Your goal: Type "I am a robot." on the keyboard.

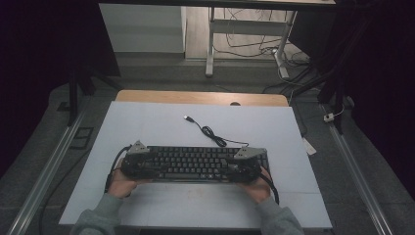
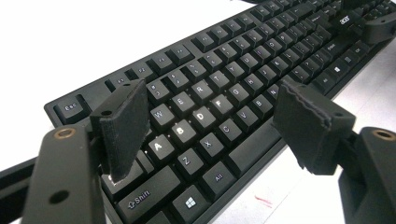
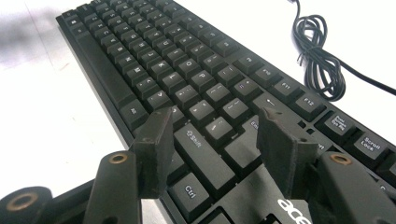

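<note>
Two hand-held grippers, left [image 1: 138,164] and right [image 1: 243,166], hovered open-jawed over opposite ends of the keyboard [image 1: 193,163], which lay flat on the desk [image 1: 161,122] with nothing gripped, so any lifting remained undone.

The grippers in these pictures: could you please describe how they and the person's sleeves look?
Both the left gripper and the right gripper are black, each topped by a grey three-cornered plate, with a black cable trailing back past the hand. Their flat black jaws sit on arms with brass-coloured rivets. The sleeves are grey-green.
</note>
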